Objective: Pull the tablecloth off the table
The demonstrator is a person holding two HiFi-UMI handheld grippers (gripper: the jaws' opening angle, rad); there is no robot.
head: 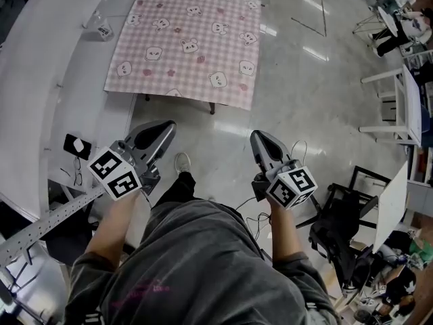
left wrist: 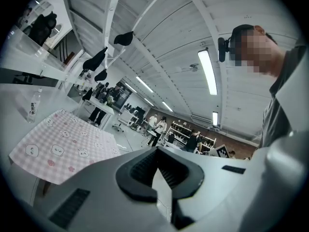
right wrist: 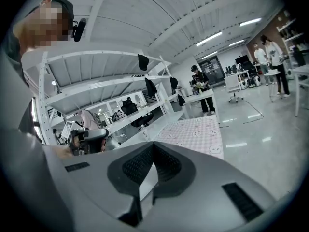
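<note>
A pink checked tablecloth (head: 189, 42) with small cartoon faces lies spread flat over a small table ahead of me, its near edge hanging over the front. In the left gripper view the tablecloth (left wrist: 63, 146) sits low at the left; in the right gripper view the tablecloth (right wrist: 195, 129) is far off at centre. My left gripper (head: 162, 127) is held close to my body, well short of the cloth, jaws shut and empty. My right gripper (head: 260, 139) is level with it, also shut on nothing. Both grippers (left wrist: 155, 151) (right wrist: 153, 146) point upward toward the room.
A clear water bottle (head: 103, 29) stands on the long white bench (head: 34, 80) left of the table. A black chair (head: 338, 229) and white tables (head: 399, 107) crowd the right side. Polished floor lies between me and the table. Several people stand far off.
</note>
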